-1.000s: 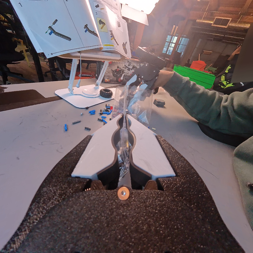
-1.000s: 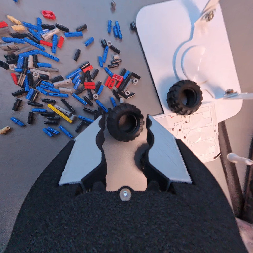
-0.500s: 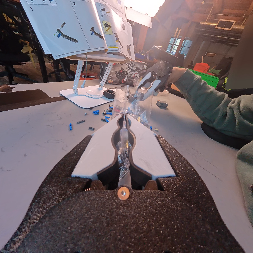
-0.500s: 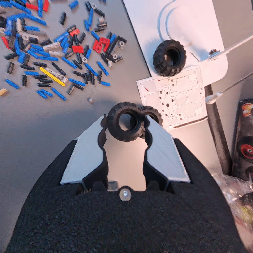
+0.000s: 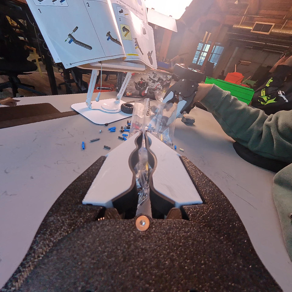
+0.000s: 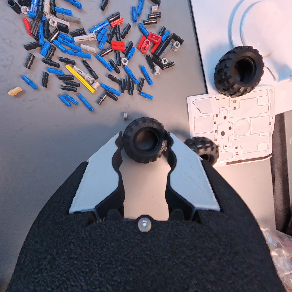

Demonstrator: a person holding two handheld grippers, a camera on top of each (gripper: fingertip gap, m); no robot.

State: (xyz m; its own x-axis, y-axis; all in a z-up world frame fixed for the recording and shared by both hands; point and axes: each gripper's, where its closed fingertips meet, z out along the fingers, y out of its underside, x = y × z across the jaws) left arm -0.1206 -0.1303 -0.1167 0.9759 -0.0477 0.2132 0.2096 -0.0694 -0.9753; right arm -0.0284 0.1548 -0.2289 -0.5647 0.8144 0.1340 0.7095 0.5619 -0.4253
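Observation:
My left gripper [image 5: 144, 132] is shut on a clear plastic bag [image 5: 151, 117] with small parts in it, and holds the bag upright above the grey table [image 5: 47, 158]. My right gripper [image 6: 144, 137] is shut on a black rubber tyre [image 6: 142, 158], pinched by its sides between the fingertips just above the table. It also shows in the left wrist view [image 5: 175, 107], behind the bag, in a hand with a green sleeve [image 5: 252, 126]. A second tyre [image 6: 203, 148] lies just right of the right finger. A third tyre [image 6: 238, 71] sits on the white stand base [image 6: 221, 23].
Several loose blue, black, red and grey pins [image 6: 94, 55] and a yellow axle [image 6: 79, 78] lie scattered at the upper left. A sticker sheet [image 6: 229, 126] lies at the right. An open instruction booklet [image 5: 82, 31] rests on the stand. A kit box [image 5: 147, 83] and a green bin [image 5: 229, 88] stand behind. My right gripper's tips are some 8 centimeters from the yellow axle [image 6: 79, 78].
My right gripper has carried the tyre away from the pin pile and stand base and come lower over the table, next to the second tyre. My left gripper still holds the bag.

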